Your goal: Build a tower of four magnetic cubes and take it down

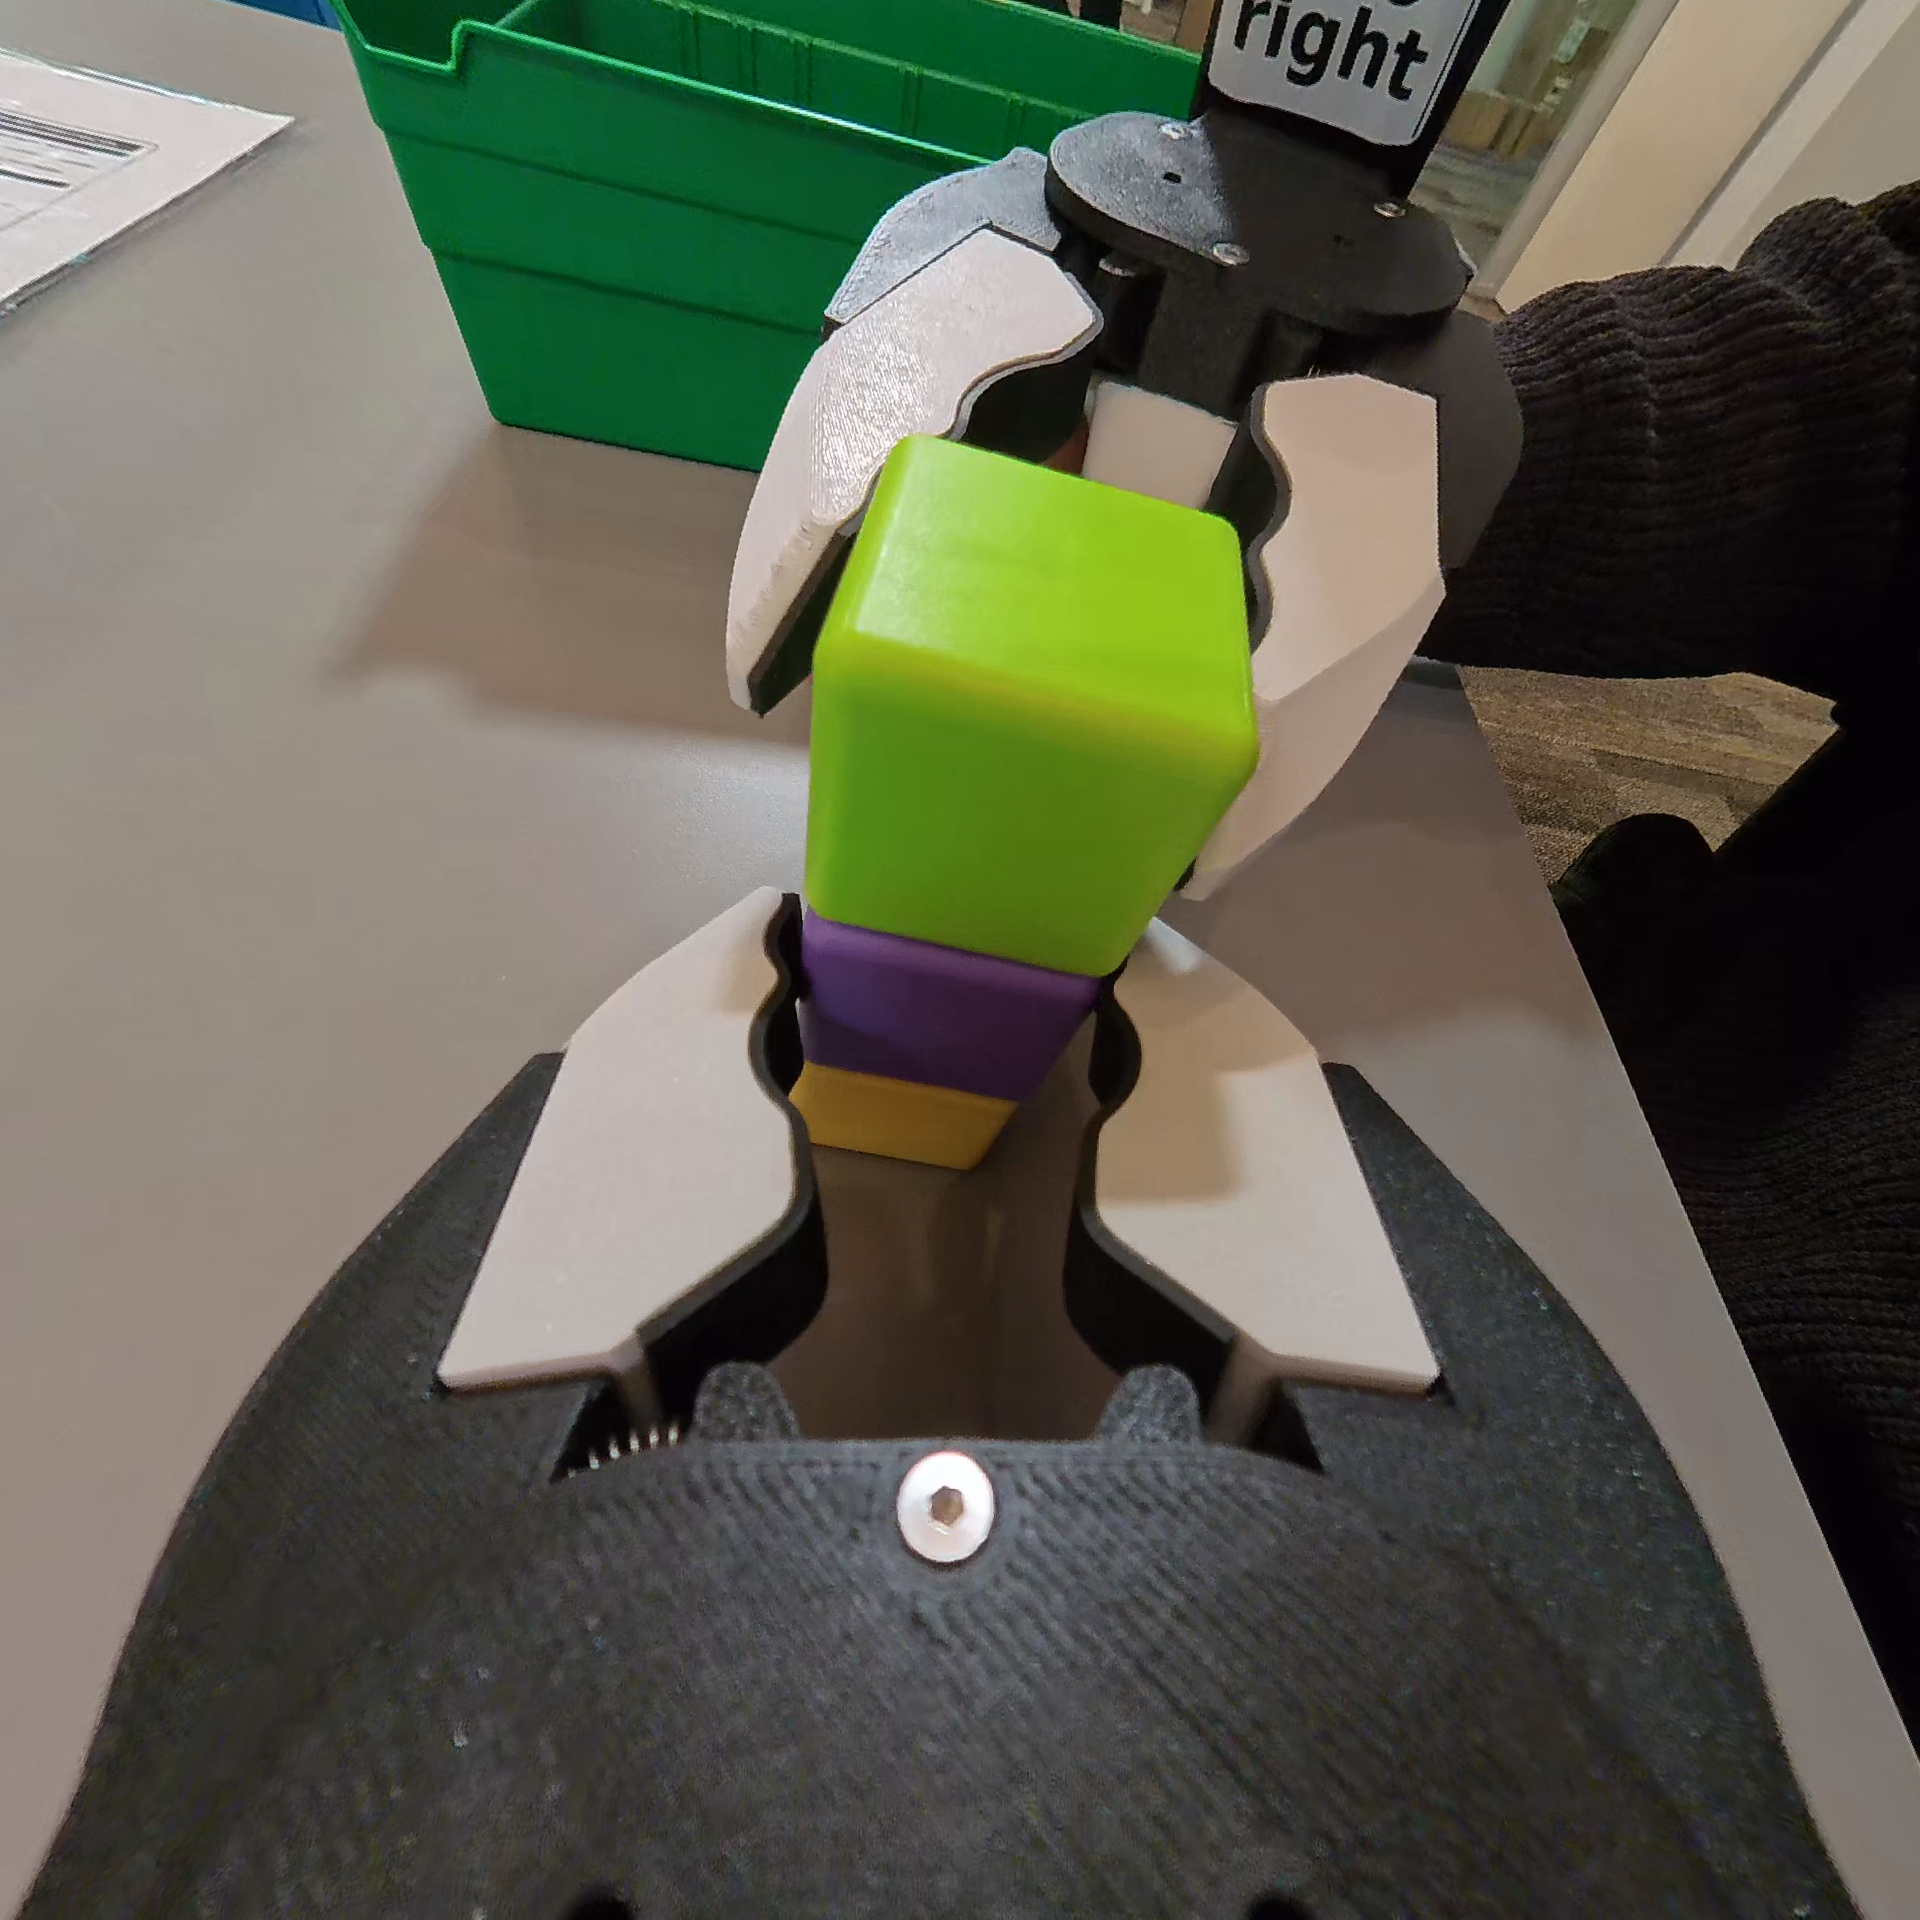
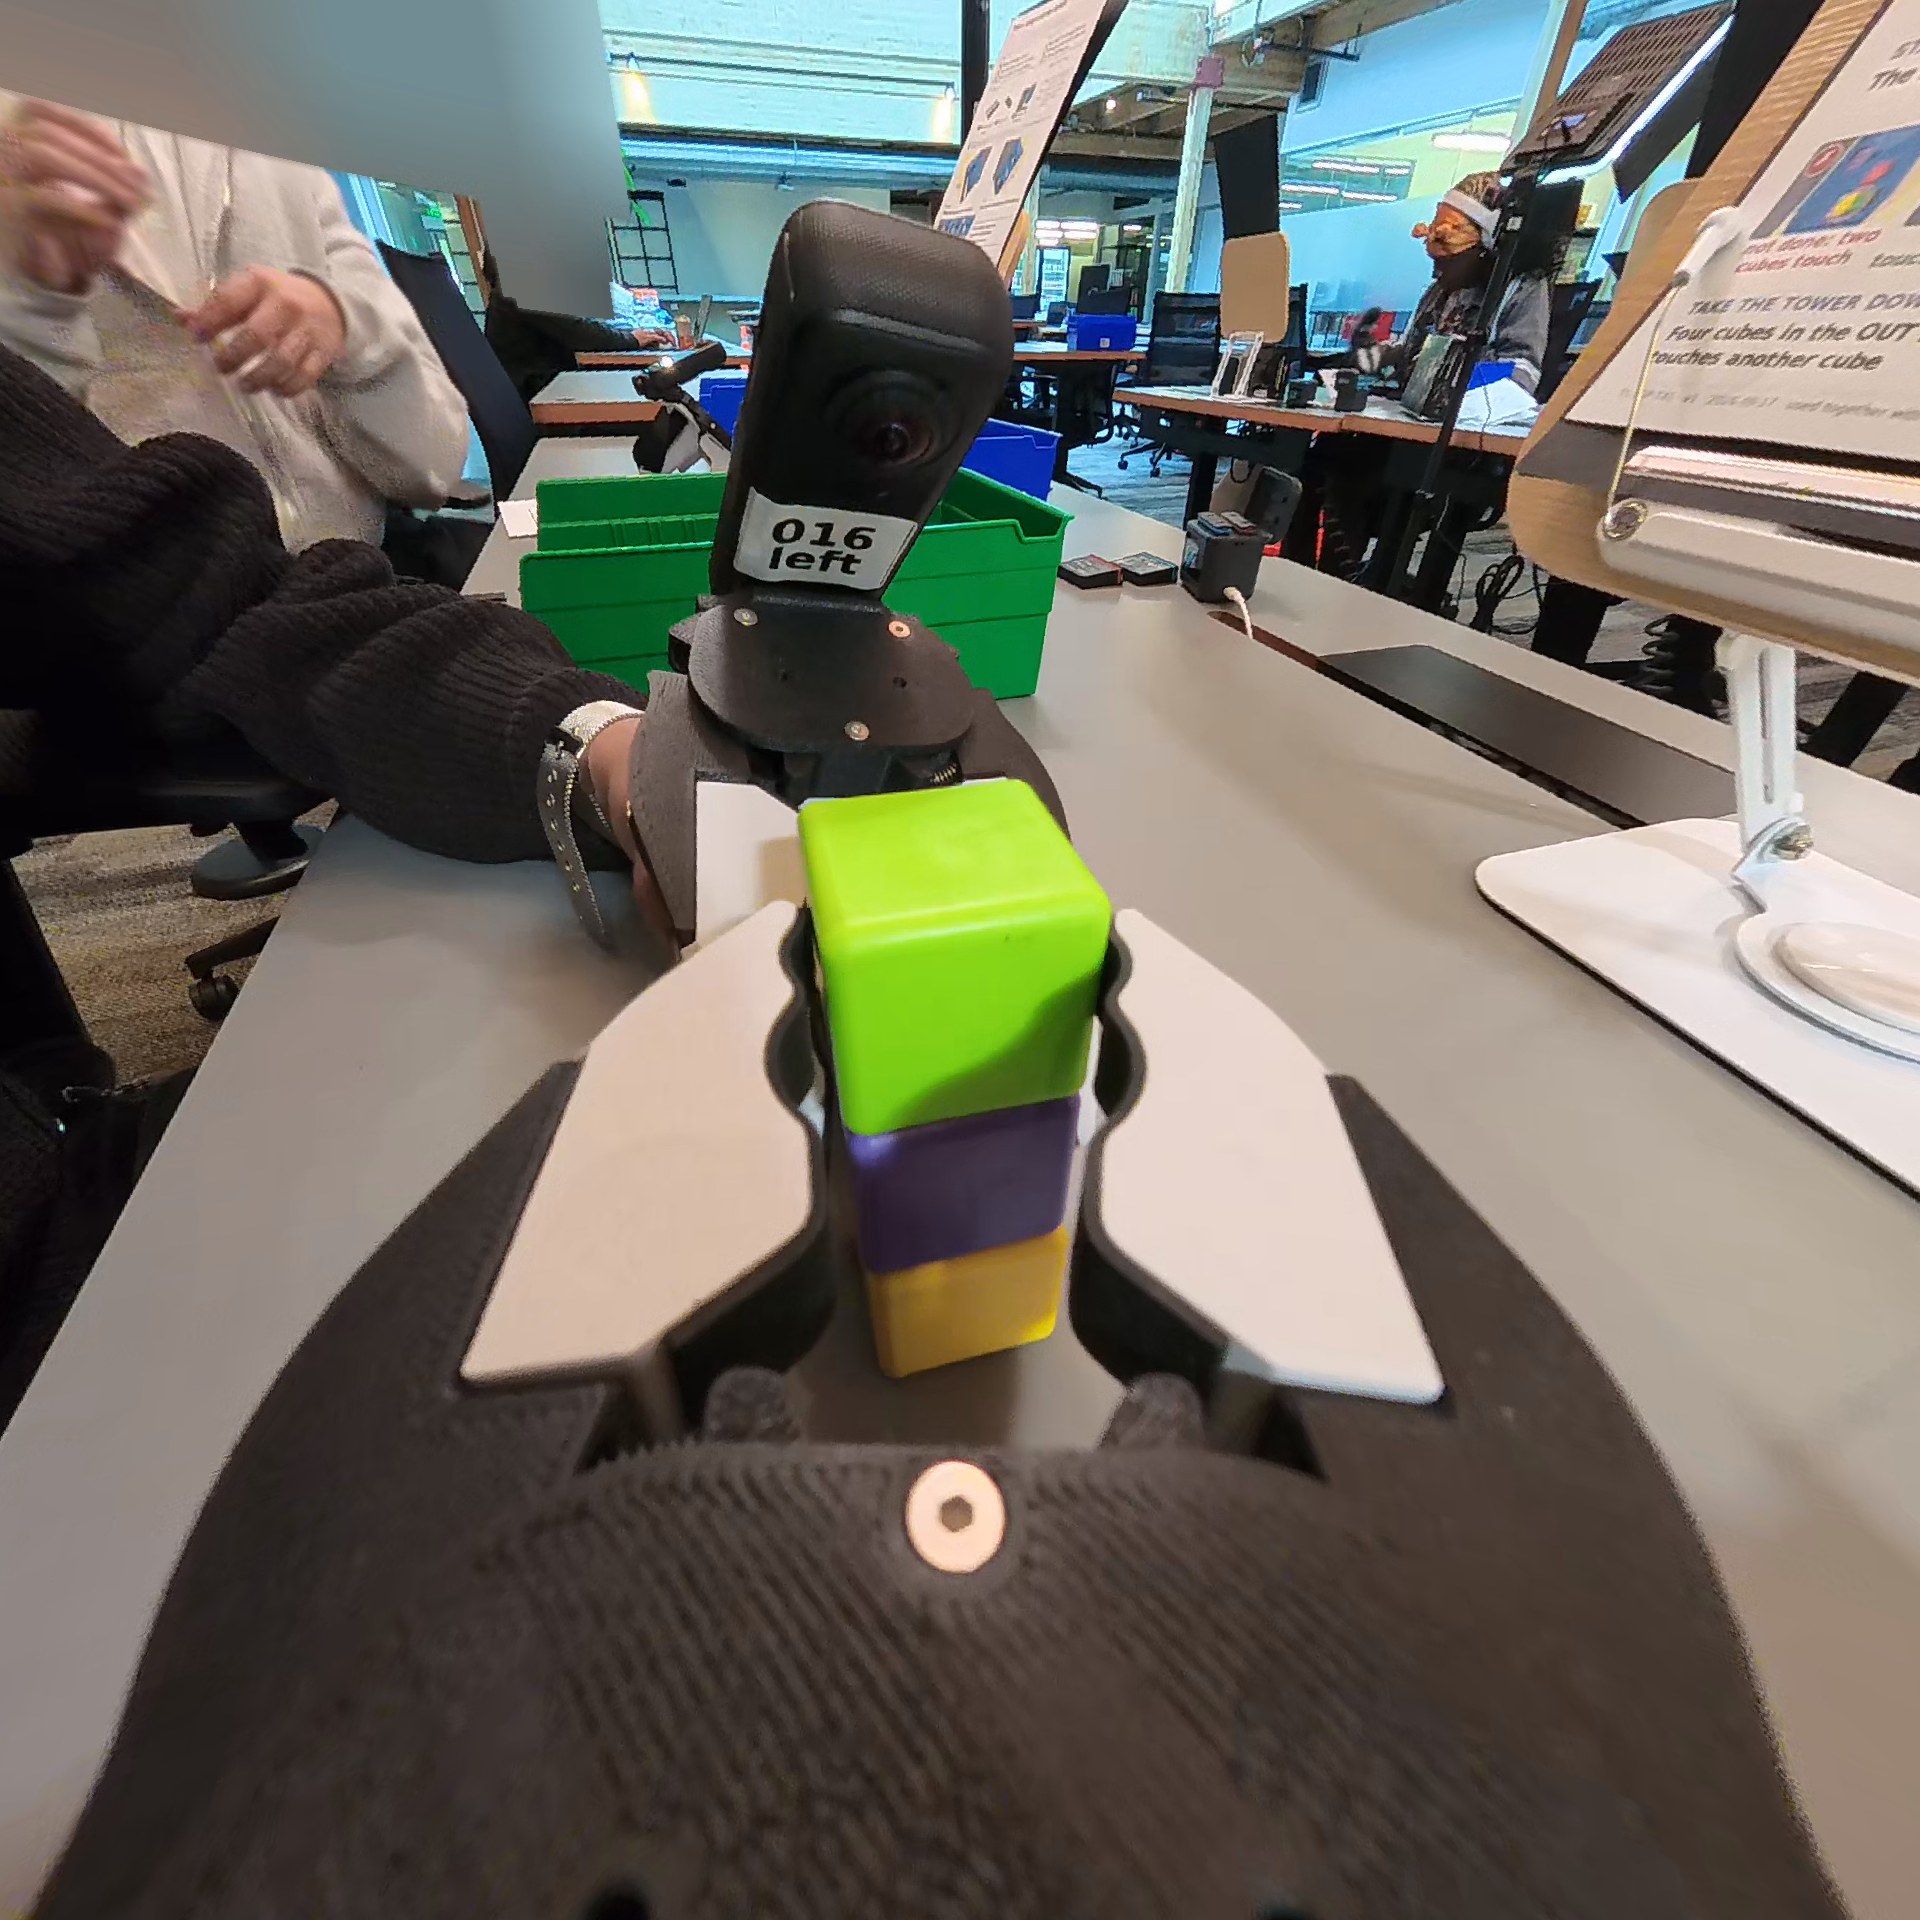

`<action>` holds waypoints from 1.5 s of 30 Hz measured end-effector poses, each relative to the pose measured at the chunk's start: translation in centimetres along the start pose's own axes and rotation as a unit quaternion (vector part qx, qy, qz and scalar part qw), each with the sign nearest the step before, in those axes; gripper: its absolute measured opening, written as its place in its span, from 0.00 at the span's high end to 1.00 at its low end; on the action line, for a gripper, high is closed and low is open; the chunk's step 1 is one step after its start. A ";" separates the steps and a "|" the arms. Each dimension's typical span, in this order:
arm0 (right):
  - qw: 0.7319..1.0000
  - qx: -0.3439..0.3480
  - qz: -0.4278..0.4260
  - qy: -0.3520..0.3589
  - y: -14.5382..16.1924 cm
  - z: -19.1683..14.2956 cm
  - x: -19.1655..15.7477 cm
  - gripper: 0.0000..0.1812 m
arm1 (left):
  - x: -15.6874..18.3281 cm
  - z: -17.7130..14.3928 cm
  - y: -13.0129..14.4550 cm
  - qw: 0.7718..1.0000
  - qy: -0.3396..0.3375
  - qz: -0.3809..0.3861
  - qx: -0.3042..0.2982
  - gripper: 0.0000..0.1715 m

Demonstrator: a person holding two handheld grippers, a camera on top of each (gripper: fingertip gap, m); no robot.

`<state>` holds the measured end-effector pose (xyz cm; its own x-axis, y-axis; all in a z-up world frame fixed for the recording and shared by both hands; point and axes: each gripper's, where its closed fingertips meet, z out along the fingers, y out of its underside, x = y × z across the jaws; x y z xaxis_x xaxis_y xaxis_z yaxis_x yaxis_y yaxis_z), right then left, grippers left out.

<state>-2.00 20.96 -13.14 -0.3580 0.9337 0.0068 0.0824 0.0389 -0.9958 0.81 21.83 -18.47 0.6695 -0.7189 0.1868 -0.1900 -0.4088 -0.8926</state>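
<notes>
Lime-green plastic tops a three-cube tower (image 2: 961, 1081) standing on the grey bench (image 2: 1299, 831): a green cube (image 2: 951, 951) on a purple cube (image 2: 961, 1179) on a yellow cube (image 2: 966, 1299).

The right claw (image 2: 956, 987) is closed onto the green cube, its white fingers (image 2: 686, 1132) pressing both flanks. The left claw (image 1: 940, 997) sits lower, narrowed about the purple cube (image 1: 935, 1003); its left fingertip touches, but whether the right one does I cannot tell.

Only the left wrist view shows the bench's right edge close beside the tower, with carpet below it, and a printed sheet (image 1: 94, 177) at far left. Only the right wrist view shows a white stand base (image 2: 1662, 935) on the right and small black devices (image 2: 1221, 556) farther back.

A green bin (image 2: 966, 582) stands behind the left claw. Bare bench surface lies open to both sides of the tower.
</notes>
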 end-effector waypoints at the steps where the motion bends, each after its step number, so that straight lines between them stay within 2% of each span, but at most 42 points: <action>1: 1.000 -0.002 -0.003 0.003 0.0 0.0 0.0 0.71 | 0.0 0.0 0.0 1.000 -0.002 0.001 -0.001 0.69; 6: 0.999 -0.004 -0.021 0.025 -0.1 -0.1 0.4 0.72 | -0.2 0.0 0.1 1.000 -0.010 0.003 -0.003 0.69; 10: 0.993 -0.014 -0.066 0.092 -0.5 -0.8 2.2 0.72 | -0.1 0.0 0.1 1.000 -0.006 -0.002 -0.004 0.71; 16: 0.992 0.033 -0.025 0.119 -3.1 -2.6 3.4 0.72 | 0.5 0.4 0.5 0.999 -0.010 0.033 -0.023 0.71; 21: 0.988 0.036 -0.026 0.148 -5.2 -3.8 3.9 0.72 | 0.6 0.6 0.8 0.998 -0.018 0.047 -0.034 0.71; 25: 0.982 -0.007 -0.037 0.184 -6.7 -5.1 5.2 0.72 | 0.6 0.5 0.7 0.999 -0.011 0.039 -0.032 0.71; 30: 0.964 -0.102 -0.077 0.235 -7.4 -9.2 7.3 0.72 | 0.5 0.4 0.5 0.999 -0.004 0.026 -0.024 0.69; 33: 0.936 -0.178 -0.093 0.288 -6.5 -13.3 9.4 0.72 | 0.5 0.3 0.5 1.000 -0.002 0.021 -0.021 0.67; 37: 0.857 -0.302 -0.080 0.409 -4.1 -21.4 13.5 0.72 | 0.5 0.3 0.5 1.000 -0.002 0.021 -0.020 0.67; 40: 0.791 -0.387 -0.022 0.473 -0.4 -27.3 15.8 0.72 | 0.5 0.4 0.5 1.000 0.000 0.021 -0.022 0.67; 45: 0.743 -0.453 0.071 0.487 6.7 -31.6 17.5 0.72 | 0.5 0.4 0.5 1.000 0.003 0.018 -0.022 0.67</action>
<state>21.69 48.83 -16.86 0.5210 0.7485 0.4102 0.8059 -0.2731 -0.5253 1.31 21.44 -18.99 0.6580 -0.7365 0.1568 -0.2461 -0.4072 -0.8796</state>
